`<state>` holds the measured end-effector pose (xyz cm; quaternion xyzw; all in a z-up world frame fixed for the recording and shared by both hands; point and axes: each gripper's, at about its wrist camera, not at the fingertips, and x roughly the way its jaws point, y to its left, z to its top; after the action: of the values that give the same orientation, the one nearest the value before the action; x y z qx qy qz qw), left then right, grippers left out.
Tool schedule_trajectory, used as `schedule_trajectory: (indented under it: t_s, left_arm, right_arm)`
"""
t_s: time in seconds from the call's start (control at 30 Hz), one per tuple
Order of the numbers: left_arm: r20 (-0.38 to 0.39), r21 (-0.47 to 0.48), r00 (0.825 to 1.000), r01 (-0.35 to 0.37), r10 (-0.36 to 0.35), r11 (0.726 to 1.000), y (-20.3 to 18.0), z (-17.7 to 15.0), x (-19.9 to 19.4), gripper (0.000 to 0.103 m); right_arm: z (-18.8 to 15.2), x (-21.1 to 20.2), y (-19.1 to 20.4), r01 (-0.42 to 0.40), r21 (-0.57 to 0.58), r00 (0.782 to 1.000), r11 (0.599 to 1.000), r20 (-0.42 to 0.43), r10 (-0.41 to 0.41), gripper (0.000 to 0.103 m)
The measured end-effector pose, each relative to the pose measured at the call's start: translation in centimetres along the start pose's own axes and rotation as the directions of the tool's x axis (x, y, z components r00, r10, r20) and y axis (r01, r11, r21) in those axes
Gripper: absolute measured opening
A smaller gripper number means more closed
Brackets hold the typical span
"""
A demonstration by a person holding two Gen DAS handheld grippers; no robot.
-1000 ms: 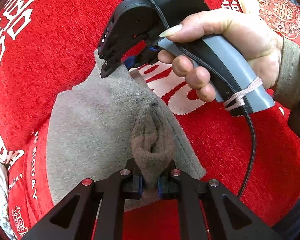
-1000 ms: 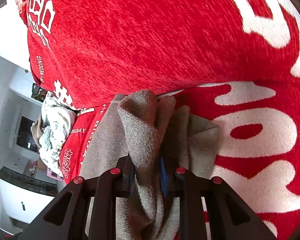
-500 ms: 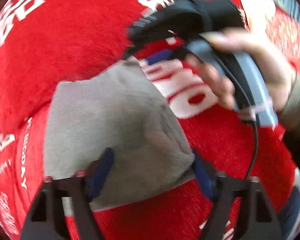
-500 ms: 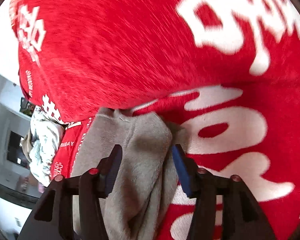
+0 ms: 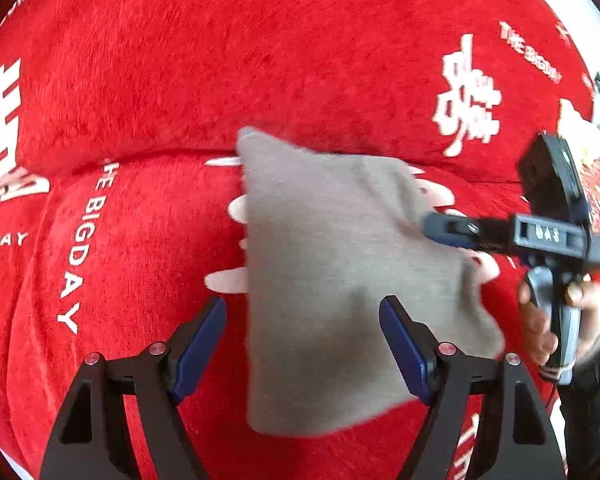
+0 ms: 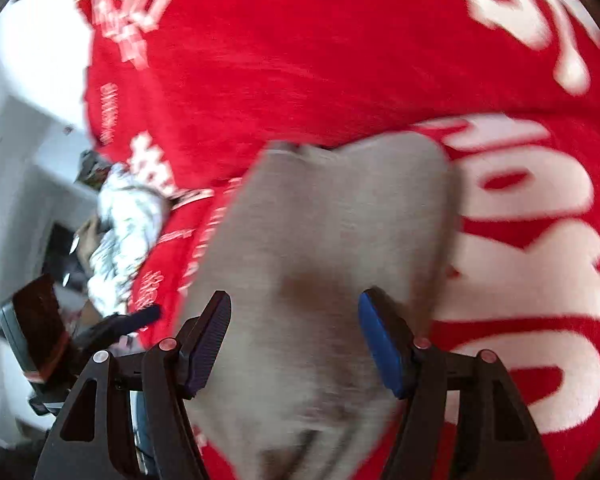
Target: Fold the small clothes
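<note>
A small grey knit garment (image 5: pixel 340 272) lies folded flat on the red sofa cover (image 5: pixel 260 60). My left gripper (image 5: pixel 302 320) is open and empty, its blue pads (image 5: pixel 198 344) spread just above the garment's near half. My right gripper (image 6: pixel 294 316) is open and empty over the same garment (image 6: pixel 320 248). In the left wrist view the right gripper (image 5: pixel 452 228) comes in from the right, held by a hand (image 5: pixel 560 320), its tip at the garment's right edge.
The red cover carries white lettering (image 5: pixel 80 248) and large white characters (image 6: pixel 520 240). A crumpled patterned white cloth (image 6: pixel 124 224) lies at the sofa's left end. My left gripper's body (image 6: pixel 36 340) shows low left in the right wrist view. White furniture (image 6: pixel 16 160) stands beyond.
Both grippers opened and let go of the grey garment, then drew back. The pinched-up folds dropped and the garment now lies flat.
</note>
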<state>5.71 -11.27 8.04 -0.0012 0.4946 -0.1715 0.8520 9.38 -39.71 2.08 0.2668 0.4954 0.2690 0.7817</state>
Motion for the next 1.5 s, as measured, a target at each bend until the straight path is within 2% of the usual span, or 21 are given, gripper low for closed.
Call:
schedule_trajectory:
  t_s: [0.07,0.1,0.13,0.17,0.2,0.27,0.33,0.4,0.43,0.53,0.57,0.6,0.63,0.67,0.7,0.73,0.8,0.93,1.07,1.27,1.5]
  left_arm:
    - [-0.057,0.005,0.998,-0.022,0.022,1.0,0.6,0.0,2.1,0.08]
    - [-0.098,0.012,0.994,-0.04,0.041,0.999,0.7,-0.1,3.2,0.08]
    - [-0.118,0.015,0.993,-0.028,0.03,0.999,0.9,0.0,3.6,0.08]
    - [-0.106,0.007,0.994,0.0,0.001,1.0,1.2,0.2,3.3,0.08]
    - [-0.082,-0.021,0.996,0.029,-0.031,0.999,1.8,0.7,2.8,0.08]
    - [-0.052,-0.111,0.996,0.072,-0.078,0.991,3.6,2.0,2.5,0.08]
    - [-0.077,-0.178,0.989,0.108,-0.123,0.978,4.9,3.3,3.9,0.08]
    - [-0.138,-0.222,0.967,0.181,-0.214,0.958,5.5,4.1,6.4,0.08]
    - [-0.163,-0.265,0.943,0.243,-0.291,0.933,5.8,4.3,8.0,0.08]
    - [-0.171,-0.336,0.903,0.323,-0.394,0.885,5.9,4.7,10.3,0.08]
    - [-0.175,-0.341,0.899,0.327,-0.401,0.881,5.6,4.7,10.9,0.08]
    - [-0.186,-0.336,0.899,0.321,-0.396,0.886,5.1,4.7,11.6,0.08]
    - [-0.185,-0.322,0.907,0.309,-0.379,0.895,4.5,4.6,11.6,0.078]
    - [-0.178,-0.29,0.92,0.291,-0.351,0.912,3.7,4.7,11.5,0.071]
    - [-0.177,-0.256,0.93,0.271,-0.321,0.928,3.1,4.9,11.3,0.069]
    - [-0.171,-0.212,0.944,0.245,-0.283,0.946,2.3,4.9,10.9,0.064]
    - [-0.148,-0.152,0.957,0.228,-0.25,0.962,1.3,4.9,10.0,0.057]
    - [-0.11,-0.059,0.977,0.179,-0.185,0.982,-0.4,4.4,8.3,0.053]
    - [-0.063,0.024,0.987,0.15,-0.148,0.988,-1.9,3.6,5.8,0.053]
    - [-0.044,0.023,0.988,0.152,-0.151,0.988,-1.5,2.2,3.4,0.053]
    - [-0.041,0.012,0.989,0.144,-0.143,0.99,-0.1,-1.1,1.1,0.053]
  right_arm:
    - [-0.6,-0.7,-1.3,0.05,0.031,0.998,0.998,0.034,-0.051,0.07]
    - [-0.7,-1.1,-1.6,0.082,0.046,0.996,0.996,0.041,-0.084,0.072]
    - [-0.9,-1.3,-1.6,0.142,0.061,0.988,0.988,0.045,-0.145,0.078]
    - [-1.2,-1.7,-1.6,0.202,0.071,0.977,0.977,0.049,-0.206,0.082]
    - [-1.6,-2.5,-1.8,0.217,0.077,0.973,0.973,0.064,-0.222,0.086]
    - [-2.4,-3.3,-1.8,0.166,0.091,0.981,0.982,0.091,-0.174,0.086]
    - [-2.7,-2.9,-2.1,0.119,0.124,0.988,0.985,0.082,-0.13,0.086]
    - [-2.7,-1.7,-2.5,0.123,0.147,0.989,0.982,0.061,-0.133,0.086]
    - [-2.7,-0.6,-2.5,0.116,0.164,0.991,0.98,0.046,-0.125,0.086]
    - [-2.5,0.5,-2.3,0.08,0.18,0.991,0.98,0.093,-0.098,0.086]
    - [-2.4,0.9,-2.0,0.073,0.173,0.992,0.982,0.087,-0.089,0.085]
    - [-2.3,1.6,-1.4,0.075,0.154,0.993,0.985,0.075,-0.087,0.079]
    - [-2.3,2.0,-1.0,0.089,0.134,0.993,0.987,0.066,-0.099,0.074]
    - [-2.3,2.5,-0.4,0.115,0.105,0.99,0.988,0.065,-0.123,0.07]
    - [-2.3,2.6,-0.1,0.124,0.09,0.989,0.988,0.07,-0.13,0.056]
    - [-2.2,2.7,0.2,0.116,0.088,0.99,0.989,0.072,-0.123,0.05]
    - [-2.1,2.4,0.5,0.114,0.085,0.989,0.99,0.088,-0.122,0.045]
    - [-2.8,1.5,1.8,0.142,0.052,0.983,0.989,0.11,-0.147,0.043]
    - [-3.4,0.4,3.9,0.161,0.02,0.979,0.987,0.127,-0.162,0.043]
    - [-4.5,-0.1,6.6,0.172,-0.013,0.977,0.985,0.128,-0.169,0.043]
    - [-7.0,-0.1,8.3,0.19,-0.038,0.977,0.981,0.104,-0.185,0.043]
